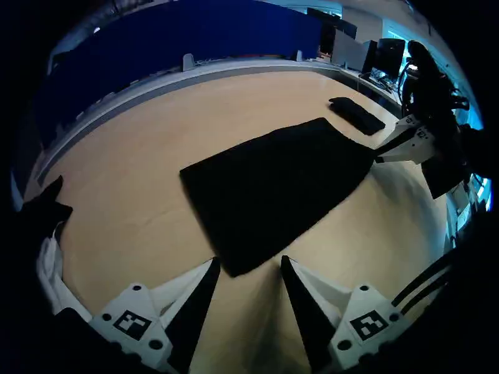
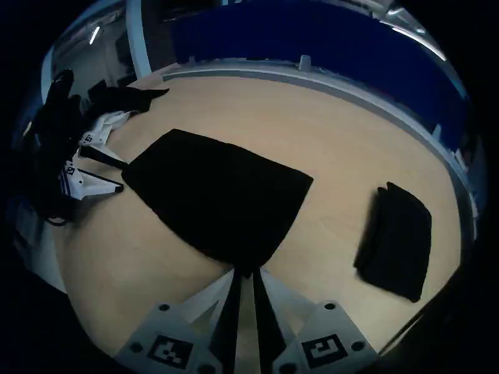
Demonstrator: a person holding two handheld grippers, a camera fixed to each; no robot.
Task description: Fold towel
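I see bare table (image 2: 349,143) on every side of the towel (image 2: 218,193). A folded pile (image 2: 396,240) sits right (well apart), and a partition (image 2: 324,37) walls the far edge.

I see the towel (image 1: 280,187) as one plain black cloth, roughly four-sided, spread flat on the pale wooden table (image 1: 143,174) near its middle. In the left gripper view it lies skewed, one corner pointing near toward me and the opposite corner running far right. Its surface looks smooth; it is too dark for me to make out creases or a weave. No edge is turned over, so it lies unfolded. In the right gripper view the near corner of the towel (image 2: 218,193) tapers to a point that sits between the nearly closed fingers of the right gripper (image 2: 247,274), apparently pinched; the rest of it rests on the wood
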